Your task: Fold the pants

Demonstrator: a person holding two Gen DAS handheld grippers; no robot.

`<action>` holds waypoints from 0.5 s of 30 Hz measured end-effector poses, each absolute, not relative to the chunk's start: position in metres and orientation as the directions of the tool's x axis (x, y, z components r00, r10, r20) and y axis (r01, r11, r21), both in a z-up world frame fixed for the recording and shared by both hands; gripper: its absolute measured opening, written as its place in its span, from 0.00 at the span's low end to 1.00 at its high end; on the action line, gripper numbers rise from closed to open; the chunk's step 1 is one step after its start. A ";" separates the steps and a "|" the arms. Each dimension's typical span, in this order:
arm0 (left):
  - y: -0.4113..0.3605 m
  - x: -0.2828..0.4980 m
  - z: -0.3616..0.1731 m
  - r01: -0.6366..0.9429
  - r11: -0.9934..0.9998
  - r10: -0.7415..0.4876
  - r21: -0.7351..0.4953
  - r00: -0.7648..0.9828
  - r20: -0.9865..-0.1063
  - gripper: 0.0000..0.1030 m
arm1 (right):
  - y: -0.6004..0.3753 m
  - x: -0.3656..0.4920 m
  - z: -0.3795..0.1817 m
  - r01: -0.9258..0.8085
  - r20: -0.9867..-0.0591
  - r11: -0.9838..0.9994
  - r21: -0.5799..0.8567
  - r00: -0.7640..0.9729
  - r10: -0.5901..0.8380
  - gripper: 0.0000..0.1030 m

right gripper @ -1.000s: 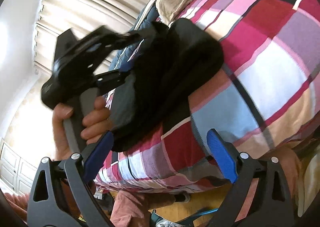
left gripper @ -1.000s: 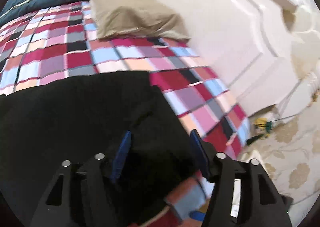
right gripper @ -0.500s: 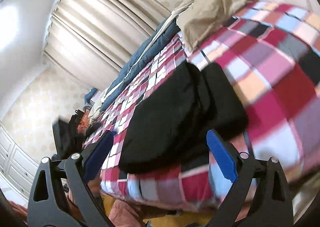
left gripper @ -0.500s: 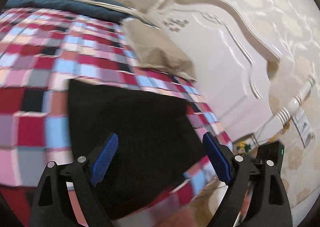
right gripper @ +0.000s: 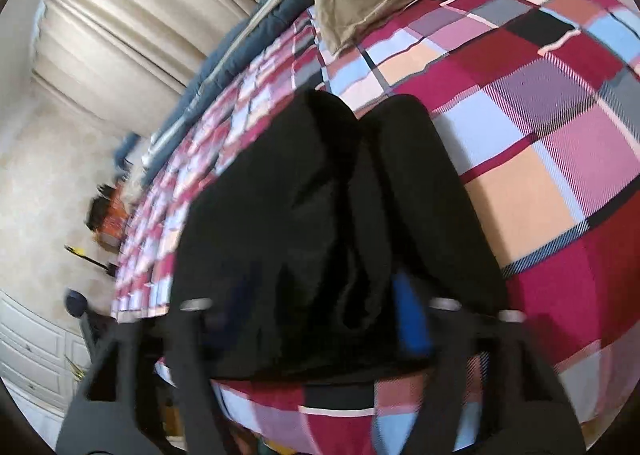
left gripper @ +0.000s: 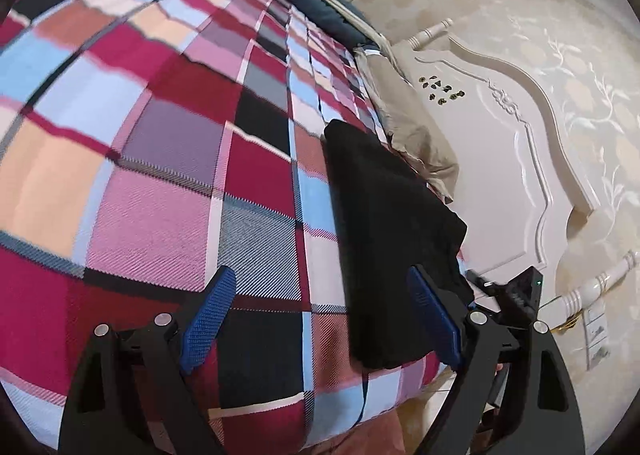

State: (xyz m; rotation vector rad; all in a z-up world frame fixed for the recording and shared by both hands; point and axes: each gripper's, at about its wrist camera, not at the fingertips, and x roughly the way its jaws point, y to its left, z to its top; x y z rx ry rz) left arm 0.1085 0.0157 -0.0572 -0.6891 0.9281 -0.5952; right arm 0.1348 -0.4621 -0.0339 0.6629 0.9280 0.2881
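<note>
The black pants (right gripper: 320, 191) lie folded near the bed's edge on the plaid bedspread (right gripper: 540, 143). My right gripper (right gripper: 326, 307) is at their near edge, blurred. Its jaws are closing, and the cloth bunches between the blue pads (right gripper: 408, 315). In the left wrist view the same pants (left gripper: 384, 223) lie to the right. My left gripper (left gripper: 320, 319) hangs open over bare plaid bedspread (left gripper: 160, 195), its right pad beside the pants' edge, with nothing between its fingers. The right gripper's black body (left gripper: 516, 295) shows past the bed edge.
A beige pillow (left gripper: 416, 135) lies behind the pants against the white headboard (left gripper: 500, 175). A dark blue quilt (right gripper: 248, 43) runs along the bed's far side by the curtains (right gripper: 140, 15). White cabinets (right gripper: 28, 355) stand beyond the bed's foot.
The left gripper let go of the black cloth, opened wide and swung left over the bedspread. The right gripper moved in to the pants' near edge and its jaws narrowed on the cloth.
</note>
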 end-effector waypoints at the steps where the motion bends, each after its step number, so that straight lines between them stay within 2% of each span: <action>1: 0.015 0.109 -0.059 0.160 0.628 -0.729 -0.762 0.465 -0.503 0.83 | -0.462 0.135 -0.035 0.047 -0.640 0.759 0.649 0.573 0.512 0.13; 3: 0.012 0.109 -0.059 0.166 0.619 -0.739 -0.768 0.455 -0.497 0.83 | -0.461 0.134 -0.030 0.041 -0.658 0.786 0.617 0.573 0.488 0.12; 9: -0.004 0.105 -0.052 0.216 0.609 -0.761 -0.764 0.432 -0.484 0.83 | -0.473 0.111 -0.004 0.027 -0.628 0.817 0.577 0.654 0.421 0.09; 13: -0.016 0.106 -0.054 0.227 0.601 -0.774 -0.766 0.406 -0.486 0.84 | -0.500 0.110 -0.026 0.126 -0.664 0.815 0.565 0.656 0.359 0.09; 15: -0.022 0.107 -0.057 0.229 0.608 -0.772 -0.761 0.397 -0.497 0.84 | -0.511 0.110 -0.042 0.144 -0.652 0.780 0.608 0.651 0.389 0.09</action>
